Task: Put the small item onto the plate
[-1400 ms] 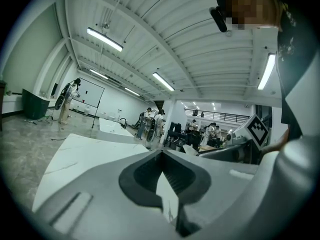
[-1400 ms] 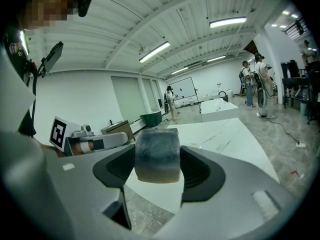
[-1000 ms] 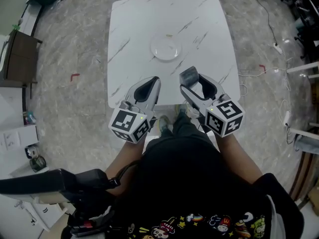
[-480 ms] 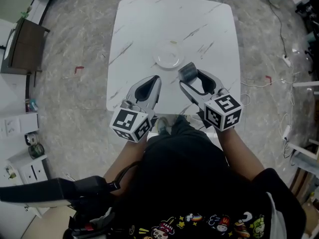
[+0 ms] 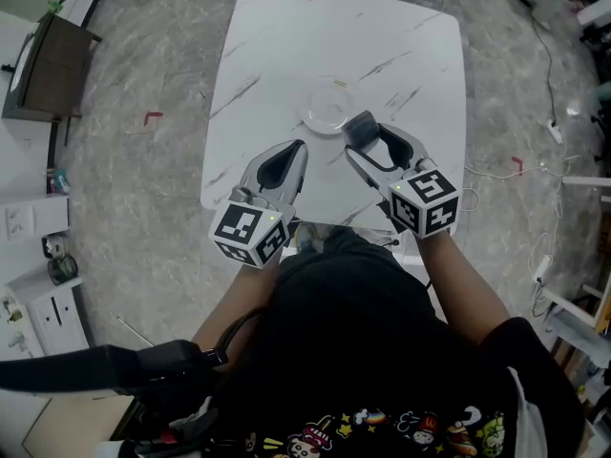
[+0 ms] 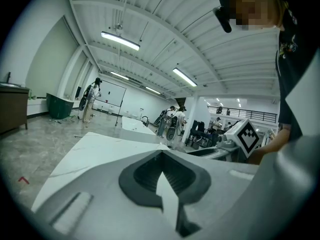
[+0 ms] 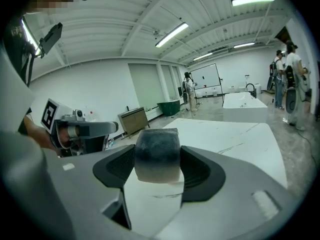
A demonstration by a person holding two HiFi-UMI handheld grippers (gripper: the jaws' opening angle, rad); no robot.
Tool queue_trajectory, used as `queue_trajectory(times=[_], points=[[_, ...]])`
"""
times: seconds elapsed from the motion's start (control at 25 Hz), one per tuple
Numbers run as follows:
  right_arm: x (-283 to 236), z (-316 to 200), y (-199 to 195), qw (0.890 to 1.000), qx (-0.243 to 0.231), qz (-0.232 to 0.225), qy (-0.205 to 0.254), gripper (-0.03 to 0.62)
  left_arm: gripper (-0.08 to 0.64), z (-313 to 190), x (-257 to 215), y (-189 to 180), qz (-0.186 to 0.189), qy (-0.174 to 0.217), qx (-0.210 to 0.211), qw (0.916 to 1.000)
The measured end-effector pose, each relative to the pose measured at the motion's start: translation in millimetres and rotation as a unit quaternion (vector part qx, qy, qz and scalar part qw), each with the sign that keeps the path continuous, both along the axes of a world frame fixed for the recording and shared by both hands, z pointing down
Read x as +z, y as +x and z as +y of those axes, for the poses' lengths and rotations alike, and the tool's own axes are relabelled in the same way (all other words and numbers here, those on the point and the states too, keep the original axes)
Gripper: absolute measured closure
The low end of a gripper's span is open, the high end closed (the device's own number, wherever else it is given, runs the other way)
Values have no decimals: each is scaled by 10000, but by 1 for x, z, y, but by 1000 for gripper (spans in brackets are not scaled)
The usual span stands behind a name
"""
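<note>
fingers (image 7: 200,171) of the right gripper (image 7: 157,166) are clamped on the small grey cylinder (image 7: 157,154), one dark pad against each side, with its darker end pointing away from me and its paler end nearer the camera. from the head view i see the right gripper (image 5: 361,134) held over the white marble table (image 5: 286,46), and the cylinder (image 5: 360,128) pinched at the fingertips sits right at the near right rim of the round white plate (image 5: 327,111); i cannot tell whether it touches the plate. most of the plate lies just ahead and to the left of those fingertips. the left gripper (image 5: 291,151) is beside the right one, its tips short of the plate's near edge. its own view shows the left gripper (image 6: 162,171) with fingertips pressed together and nothing between them, only the table beyond.
</note>
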State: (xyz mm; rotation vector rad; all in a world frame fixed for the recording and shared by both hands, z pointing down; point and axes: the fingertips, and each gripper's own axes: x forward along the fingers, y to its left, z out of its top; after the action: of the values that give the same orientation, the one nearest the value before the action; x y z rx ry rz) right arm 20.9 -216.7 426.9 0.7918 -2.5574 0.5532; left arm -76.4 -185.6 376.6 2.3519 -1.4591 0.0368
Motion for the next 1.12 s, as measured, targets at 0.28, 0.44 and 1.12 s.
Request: queue_trajectory(times=[0.28, 0.44, 1.12], points=[[36, -30, -17, 9985, -414, 342, 35, 282, 560, -12, 8, -7, -63, -121, -166, 9998], [63, -49, -24, 9968, -596, 536, -61, 282, 560, -21, 18, -11, -115, -266, -263, 9992], [144, -97, -52, 9788, -1577, 1299, -123, 282, 560, -19, 50, -31, -167, -701, -837, 9939]])
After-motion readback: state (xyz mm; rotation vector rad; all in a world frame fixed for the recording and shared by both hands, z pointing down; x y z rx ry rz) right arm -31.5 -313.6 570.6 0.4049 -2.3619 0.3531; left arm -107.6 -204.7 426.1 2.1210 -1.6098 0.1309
